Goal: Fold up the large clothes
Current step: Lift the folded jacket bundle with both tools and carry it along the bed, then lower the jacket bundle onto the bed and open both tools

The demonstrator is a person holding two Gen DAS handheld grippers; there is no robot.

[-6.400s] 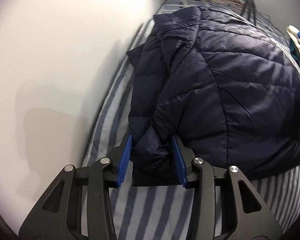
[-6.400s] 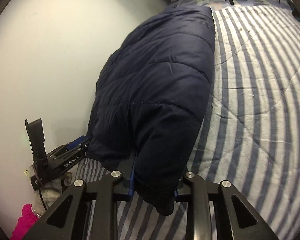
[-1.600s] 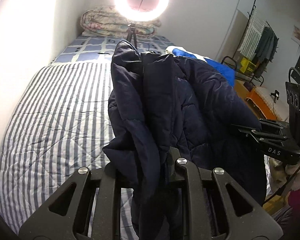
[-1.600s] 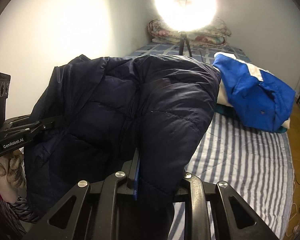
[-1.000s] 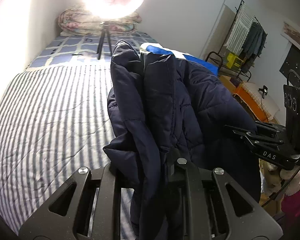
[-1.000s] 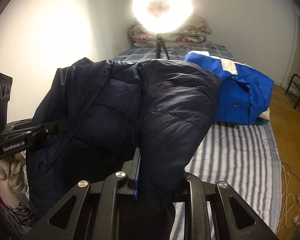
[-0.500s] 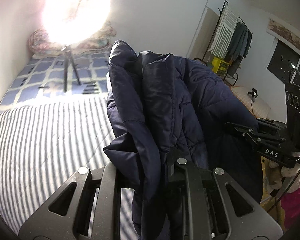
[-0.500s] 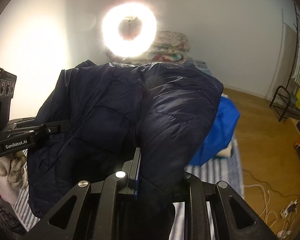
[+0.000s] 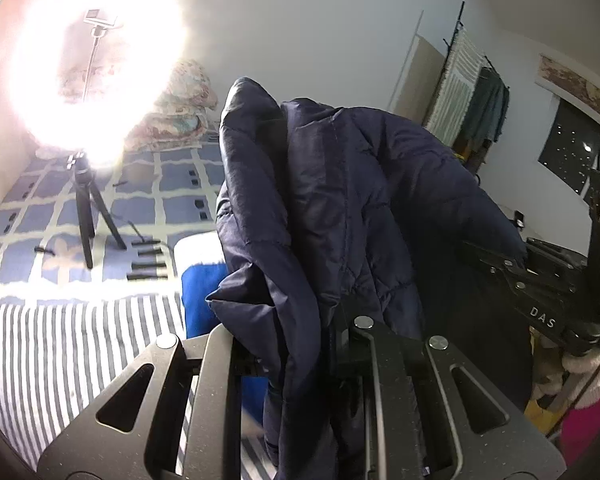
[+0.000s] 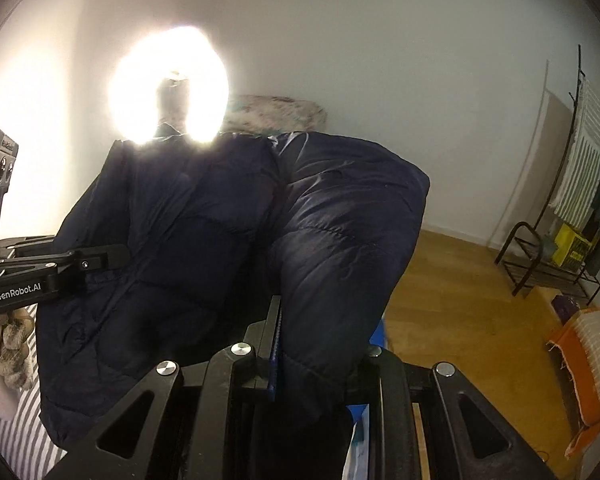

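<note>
- Left wrist view: the left claw (image 9: 300,344) clamps a bunched fold of the navy puffer jacket (image 9: 340,208), held up off the striped bed (image 9: 60,352).
- A blue garment (image 9: 204,296) lies on the bed behind the jacket; a ring light (image 9: 96,60) on a tripod glares at upper left.
- Right wrist view: the right claw (image 10: 320,356) grips a padded fold of the same jacket (image 10: 220,240), which hangs between both claws, over the bed's edge beside the wooden floor (image 10: 460,300).
</note>
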